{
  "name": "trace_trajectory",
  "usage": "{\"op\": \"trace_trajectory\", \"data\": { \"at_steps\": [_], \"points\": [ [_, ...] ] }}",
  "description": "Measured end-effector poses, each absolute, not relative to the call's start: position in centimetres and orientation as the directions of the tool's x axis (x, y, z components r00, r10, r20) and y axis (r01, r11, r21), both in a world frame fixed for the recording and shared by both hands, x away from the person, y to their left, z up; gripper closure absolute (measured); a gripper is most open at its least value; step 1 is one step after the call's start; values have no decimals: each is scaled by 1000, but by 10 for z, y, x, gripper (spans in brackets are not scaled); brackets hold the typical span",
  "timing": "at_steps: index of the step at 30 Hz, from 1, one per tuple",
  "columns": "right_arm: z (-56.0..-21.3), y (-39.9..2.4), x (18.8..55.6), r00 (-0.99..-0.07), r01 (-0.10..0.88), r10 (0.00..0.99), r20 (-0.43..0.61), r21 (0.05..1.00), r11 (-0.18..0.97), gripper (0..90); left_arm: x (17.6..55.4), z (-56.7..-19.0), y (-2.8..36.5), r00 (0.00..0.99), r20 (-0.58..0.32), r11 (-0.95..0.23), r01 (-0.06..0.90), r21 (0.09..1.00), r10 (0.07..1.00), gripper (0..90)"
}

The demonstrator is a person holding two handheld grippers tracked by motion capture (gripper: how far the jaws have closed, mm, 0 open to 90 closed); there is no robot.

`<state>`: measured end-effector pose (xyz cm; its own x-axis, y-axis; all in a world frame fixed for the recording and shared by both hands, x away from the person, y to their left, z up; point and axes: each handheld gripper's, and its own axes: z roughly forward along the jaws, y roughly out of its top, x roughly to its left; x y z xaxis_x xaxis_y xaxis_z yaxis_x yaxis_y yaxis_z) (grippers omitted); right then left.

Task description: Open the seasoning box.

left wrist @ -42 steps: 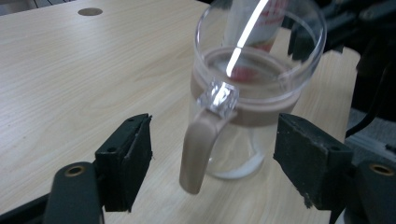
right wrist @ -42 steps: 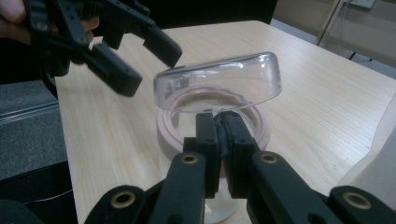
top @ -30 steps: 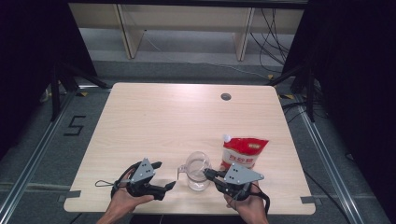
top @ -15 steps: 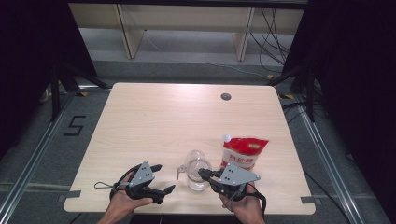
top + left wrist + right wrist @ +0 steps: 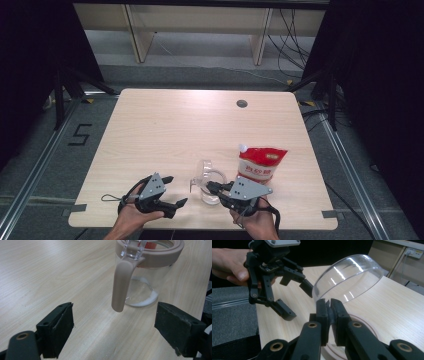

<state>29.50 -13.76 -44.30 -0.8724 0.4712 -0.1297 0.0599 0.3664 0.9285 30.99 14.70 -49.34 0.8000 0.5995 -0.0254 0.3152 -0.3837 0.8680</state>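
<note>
Light wood bench [image 5: 165,130] on a grey floor, dark curtains either side. Clear glass pitcher [image 5: 209,186] with a beige rim and beige handle [image 5: 120,285] stands near the front edge, a thin white residue on its bottom. Right gripper [image 5: 216,188] reaches over the pitcher; its jaws are pressed together on the edge of the clear flip lid [image 5: 348,277], pinching it. Left gripper [image 5: 172,191] sits just left of the pitcher, jaws spread, holding nothing, handle between them but untouched. Red-and-white spouted pouch [image 5: 259,165] stands just right of the pitcher
</note>
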Motion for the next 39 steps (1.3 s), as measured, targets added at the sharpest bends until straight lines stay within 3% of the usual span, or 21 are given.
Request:
{"op": "trace_trajectory", "data": {
  "at_steps": [27,34,39],
  "points": [
    [-443,-126,293,-886,63,449,-120,926,371,845,312,-495,147,806,-22,-397,315,862,592,151],
    [-443,-149,294,-877,59,462,-133,924,377,809,312,-495,149,797,-33,-389,330,860,603,151],
    [-444,-179,294,-860,108,501,-97,925,364,741,312,-495,148,800,-41,-385,332,861,598,152]
  ]
}}
